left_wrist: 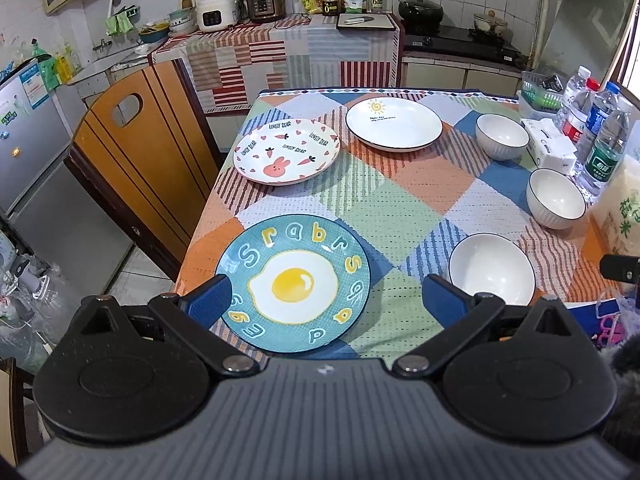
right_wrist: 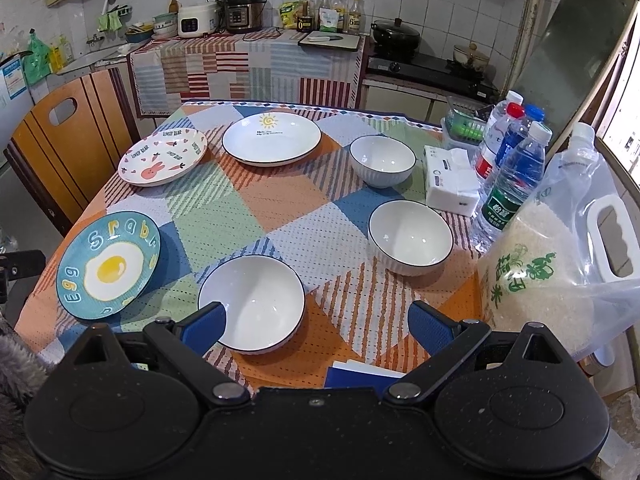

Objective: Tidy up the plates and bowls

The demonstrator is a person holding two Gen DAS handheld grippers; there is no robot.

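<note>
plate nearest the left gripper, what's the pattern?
Teal plate with a fried egg in the middle and pastel letters around the rim; shows best in the left wrist view.

On the surface [right_wrist: 248, 208], three plates run along the left side: the egg plate [right_wrist: 108, 264] nearest, the rabbit plate [right_wrist: 163, 157] behind it, the sun plate [right_wrist: 271, 139] farthest and further right. Three bowls line the right: near bowl [right_wrist: 252, 304], middle bowl [right_wrist: 410, 238], far bowl [right_wrist: 382, 160]. Right of them stand a tissue pack [right_wrist: 450, 186], water bottles [right_wrist: 514, 184] and a rice bag [right_wrist: 560, 264].
</note>
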